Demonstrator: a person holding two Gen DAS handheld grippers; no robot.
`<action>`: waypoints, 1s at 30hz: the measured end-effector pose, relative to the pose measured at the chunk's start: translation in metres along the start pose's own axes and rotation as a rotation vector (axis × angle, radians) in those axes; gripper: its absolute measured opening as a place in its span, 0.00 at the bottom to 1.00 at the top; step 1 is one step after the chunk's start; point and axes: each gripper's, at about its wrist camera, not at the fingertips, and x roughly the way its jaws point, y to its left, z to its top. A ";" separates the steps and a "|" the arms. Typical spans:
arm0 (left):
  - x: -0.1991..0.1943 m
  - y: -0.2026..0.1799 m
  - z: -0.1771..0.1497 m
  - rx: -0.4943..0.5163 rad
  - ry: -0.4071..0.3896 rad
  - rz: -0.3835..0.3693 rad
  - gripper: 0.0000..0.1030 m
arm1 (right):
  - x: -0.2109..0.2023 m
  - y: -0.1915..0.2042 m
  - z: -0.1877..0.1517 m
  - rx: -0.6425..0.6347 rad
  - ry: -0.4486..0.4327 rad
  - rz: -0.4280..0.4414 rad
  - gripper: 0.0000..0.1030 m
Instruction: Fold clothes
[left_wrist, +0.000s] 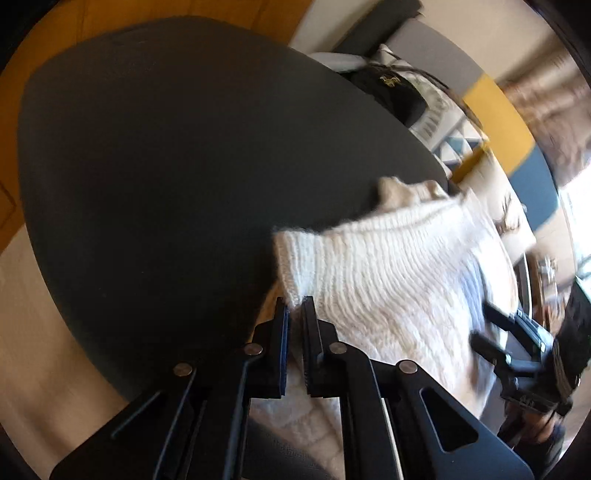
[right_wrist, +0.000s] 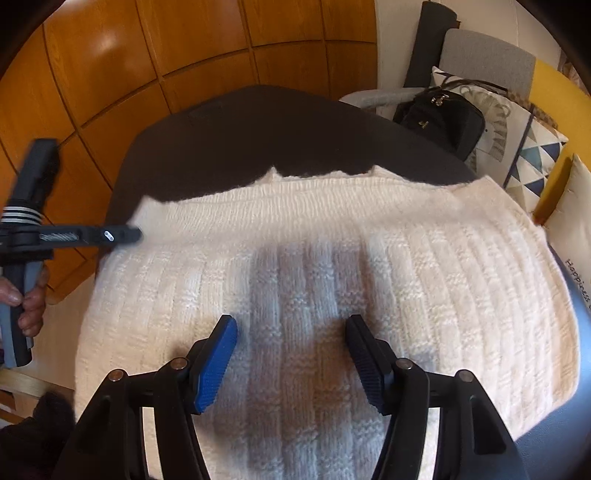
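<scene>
We hold a cream knitted sweater (right_wrist: 314, 266) over a dark round table (right_wrist: 240, 129), spread wide with its far edge lying on the tabletop and its near part running under our tools. Our left gripper (left_wrist: 294, 306) is pinched onto a corner of the knit, its fingers nearly together with the fabric between them. Our right gripper (right_wrist: 291, 332) hovers over the middle of the sweater with its fingers spread wide, holding nothing. How far along we are is hard to judge: the sweater shows as one broad panel with no neat, compact bundle yet, though blur hides whether a layer is already doubled beneath. A black bag (right_wrist: 439, 114) sits on a chair beyond.
</scene>
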 end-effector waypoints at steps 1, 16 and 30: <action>-0.001 0.000 0.000 -0.001 -0.001 0.024 0.10 | 0.000 0.000 0.000 0.001 0.001 0.001 0.61; 0.027 -0.071 -0.043 0.180 0.039 0.058 0.14 | -0.013 -0.077 0.008 0.130 -0.010 -0.138 0.61; 0.031 -0.092 -0.052 0.183 0.009 0.033 0.14 | -0.007 -0.151 0.052 0.171 -0.067 -0.178 0.61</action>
